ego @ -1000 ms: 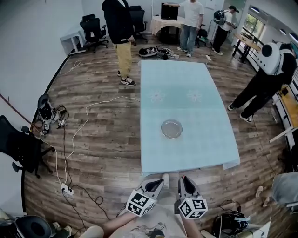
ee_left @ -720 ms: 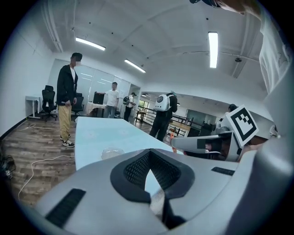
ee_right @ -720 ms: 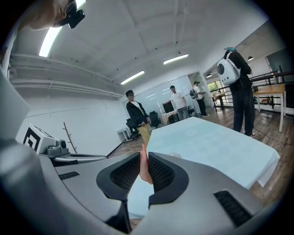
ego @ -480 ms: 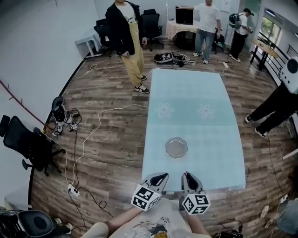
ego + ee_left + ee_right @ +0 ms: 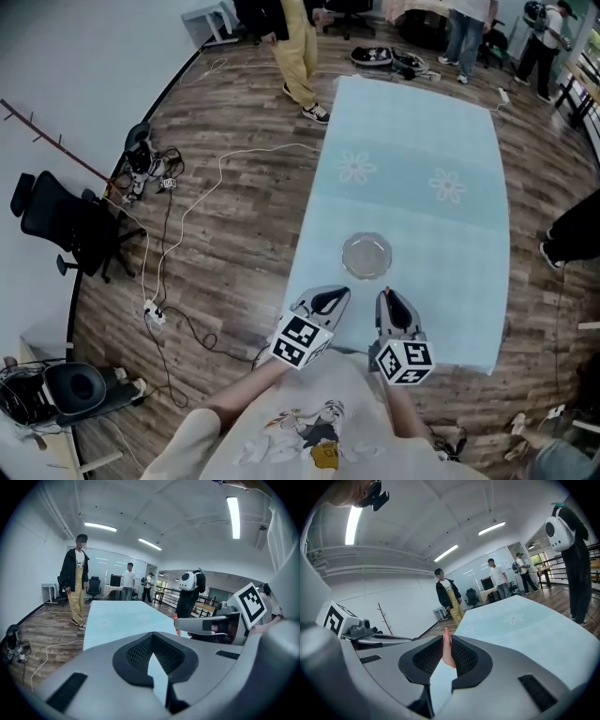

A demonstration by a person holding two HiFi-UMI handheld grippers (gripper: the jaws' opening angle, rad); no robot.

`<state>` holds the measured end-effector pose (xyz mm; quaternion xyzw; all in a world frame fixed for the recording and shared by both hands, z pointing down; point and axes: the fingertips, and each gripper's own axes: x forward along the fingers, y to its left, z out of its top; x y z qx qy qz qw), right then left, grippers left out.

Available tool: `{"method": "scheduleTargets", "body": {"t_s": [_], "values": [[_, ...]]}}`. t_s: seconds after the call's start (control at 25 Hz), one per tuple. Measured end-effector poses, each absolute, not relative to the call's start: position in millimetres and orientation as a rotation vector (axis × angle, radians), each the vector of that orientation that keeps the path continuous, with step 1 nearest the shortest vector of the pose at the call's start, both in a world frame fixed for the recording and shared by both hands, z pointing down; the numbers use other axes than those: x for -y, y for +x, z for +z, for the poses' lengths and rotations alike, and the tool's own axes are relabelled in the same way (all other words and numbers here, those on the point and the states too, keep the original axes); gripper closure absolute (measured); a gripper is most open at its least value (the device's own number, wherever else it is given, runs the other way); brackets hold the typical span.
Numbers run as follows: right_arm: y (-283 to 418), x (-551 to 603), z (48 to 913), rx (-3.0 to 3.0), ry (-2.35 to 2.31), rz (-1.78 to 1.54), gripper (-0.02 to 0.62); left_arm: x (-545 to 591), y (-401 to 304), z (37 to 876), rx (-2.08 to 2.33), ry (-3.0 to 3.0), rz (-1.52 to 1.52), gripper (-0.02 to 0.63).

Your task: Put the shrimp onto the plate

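Observation:
A clear glass plate sits on the light blue tablecloth, near the table's front end. My right gripper is over the table's front edge, just short of the plate, and is shut on a pink-orange shrimp that stands upright between its pads. The shrimp's tip pokes out past the jaws in the left gripper view. My left gripper hovers beside it to the left, its jaw tips touching with nothing held.
Cables and a power strip lie on the wood floor to the left, near a black office chair. A person in yellow trousers stands at the table's far left corner. Others stand beyond the far end.
The head view has tipped down and moved closer, so the table and plate sit nearer. Both grippers have come forward to the table's front edge, close to the plate.

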<state>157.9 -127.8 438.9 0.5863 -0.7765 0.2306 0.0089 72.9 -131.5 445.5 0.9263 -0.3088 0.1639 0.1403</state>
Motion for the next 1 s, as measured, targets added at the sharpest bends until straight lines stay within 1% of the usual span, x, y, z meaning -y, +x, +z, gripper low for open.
{"method": "scheduleTargets", "body": {"t_s": [0.24,0.6,1.0], "values": [[153.2,145.7,468.0,2.397,1.699,0.738,0.522,138.2,71.1,464.8,0.896,2.602,0.522,0.598],[157.3,163.7,508.8,2.306,1.687,0.763,0.522,158.5,62.3,509.8,0.918,2.507,0.533,0.598],[166.1,186.5,552.0,2.270,1.624,0.731,0.522,170.1,79.9,541.6,0.930,2.489,0.562,0.598]]}}
